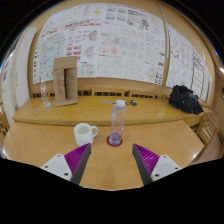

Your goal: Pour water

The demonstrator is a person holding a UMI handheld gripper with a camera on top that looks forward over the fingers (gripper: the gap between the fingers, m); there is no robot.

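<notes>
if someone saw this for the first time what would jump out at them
Most likely the clear water bottle standing upright on the wooden table, just ahead of the open gripper and roughly in line with the gap between its fingers. A white mug sits beside it, toward the left finger. Beyond them, the back wall is covered with large printed posters, with a cardboard box and a black bag on the far bench.
</notes>
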